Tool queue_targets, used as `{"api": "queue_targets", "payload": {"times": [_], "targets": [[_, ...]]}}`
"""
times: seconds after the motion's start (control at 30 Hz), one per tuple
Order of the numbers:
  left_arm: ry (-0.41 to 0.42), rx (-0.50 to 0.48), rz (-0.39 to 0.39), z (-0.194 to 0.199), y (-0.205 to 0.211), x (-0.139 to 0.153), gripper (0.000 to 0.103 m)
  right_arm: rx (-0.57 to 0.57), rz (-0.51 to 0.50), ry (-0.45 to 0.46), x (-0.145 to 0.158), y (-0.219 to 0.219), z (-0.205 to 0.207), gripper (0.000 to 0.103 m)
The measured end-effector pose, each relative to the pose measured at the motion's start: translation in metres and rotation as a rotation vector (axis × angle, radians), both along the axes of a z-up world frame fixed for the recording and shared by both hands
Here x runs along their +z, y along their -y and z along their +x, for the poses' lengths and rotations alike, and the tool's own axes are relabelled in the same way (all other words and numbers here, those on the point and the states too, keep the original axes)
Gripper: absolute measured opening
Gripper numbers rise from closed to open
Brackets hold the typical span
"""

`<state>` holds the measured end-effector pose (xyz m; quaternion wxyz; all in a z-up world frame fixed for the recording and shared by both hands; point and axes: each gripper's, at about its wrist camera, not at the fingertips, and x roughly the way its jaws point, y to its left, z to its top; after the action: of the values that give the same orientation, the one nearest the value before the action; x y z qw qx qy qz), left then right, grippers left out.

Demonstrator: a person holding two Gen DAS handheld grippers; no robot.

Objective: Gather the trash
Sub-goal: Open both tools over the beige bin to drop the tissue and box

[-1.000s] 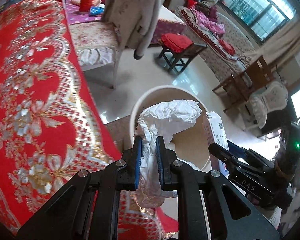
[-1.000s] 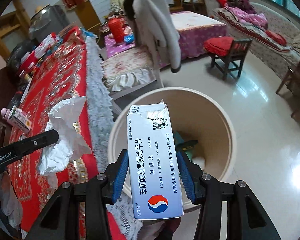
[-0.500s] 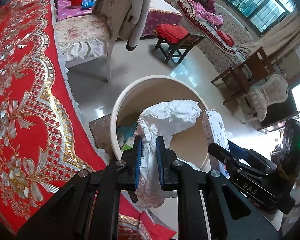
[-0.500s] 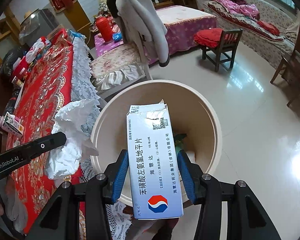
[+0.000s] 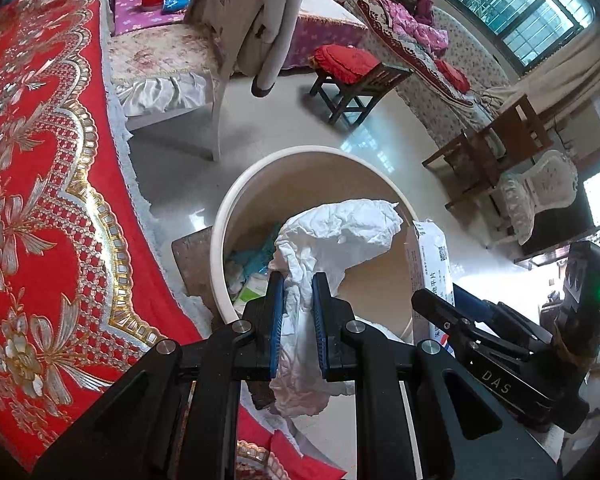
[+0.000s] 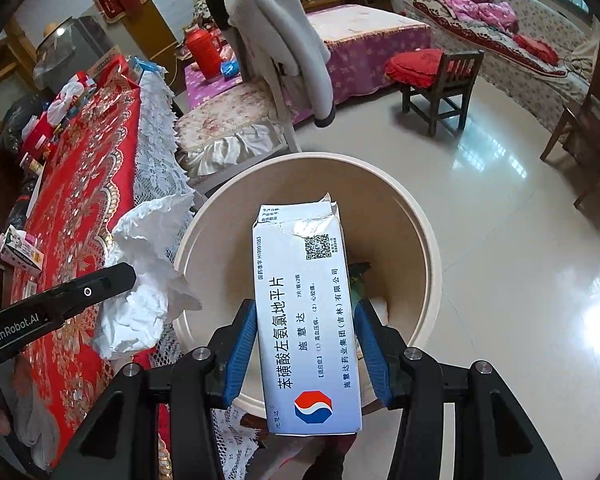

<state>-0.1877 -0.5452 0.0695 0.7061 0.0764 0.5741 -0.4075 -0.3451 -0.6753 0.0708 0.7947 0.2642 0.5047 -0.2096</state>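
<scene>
My left gripper [image 5: 298, 294] is shut on a crumpled white tissue [image 5: 340, 236] and holds it over the near rim of a round cream trash bin [image 5: 236, 208] on the floor. My right gripper [image 6: 306, 320] is shut on a white medicine box [image 6: 306, 320] with blue Chinese print, held above the bin [image 6: 424, 232]. The tissue [image 6: 140, 288] and the left gripper [image 6: 60, 304] show at the left of the right wrist view. The box [image 5: 430, 256] and right gripper [image 5: 460, 320] show at the right of the left wrist view. Some trash lies in the bin.
A table with a red and gold cloth [image 5: 32, 168] and lace edge [image 6: 156, 152] stands left of the bin, with small boxes [image 6: 20, 248] on it. A chair with a grey coat [image 6: 276, 44] stands behind the bin. A wooden stool [image 6: 440, 76] stands further off.
Both grippers have moved away from the table and further over the bin, still holding the tissue and the box. More of the bin's inside shows now.
</scene>
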Motion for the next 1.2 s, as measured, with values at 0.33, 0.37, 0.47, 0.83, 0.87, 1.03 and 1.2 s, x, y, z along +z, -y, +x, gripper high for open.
{"api": "queue_targets", "payload": {"times": [0.33,0.37,0.47,0.83,0.87,1.03,1.2], "targets": [[-0.007,-0.005,0.01,-0.003,0.009,-0.005,0.012,-0.012,0.008,-0.004,-0.003,0.003,-0.002,0.048],[-0.009,-0.006,0.011,-0.003,0.011,-0.006,0.012,-0.012,0.009,-0.005,-0.004,0.003,-0.001,0.048],[-0.012,-0.009,0.013,-0.004,0.015,-0.008,0.012,-0.014,0.013,-0.008,-0.006,0.005,-0.001,0.048],[-0.023,-0.012,0.006,-0.005,0.021,-0.01,0.012,-0.026,0.023,-0.009,-0.009,0.011,-0.002,0.048],[-0.025,-0.013,0.005,-0.005,0.021,-0.01,0.012,-0.026,0.025,-0.01,-0.009,0.011,-0.001,0.048],[-0.05,-0.007,-0.01,-0.001,0.02,-0.012,0.013,-0.036,0.033,-0.016,-0.011,0.012,0.001,0.05],[-0.089,0.009,-0.027,0.003,0.016,-0.015,0.033,-0.049,0.05,-0.024,-0.013,0.015,0.0,0.051]]}}
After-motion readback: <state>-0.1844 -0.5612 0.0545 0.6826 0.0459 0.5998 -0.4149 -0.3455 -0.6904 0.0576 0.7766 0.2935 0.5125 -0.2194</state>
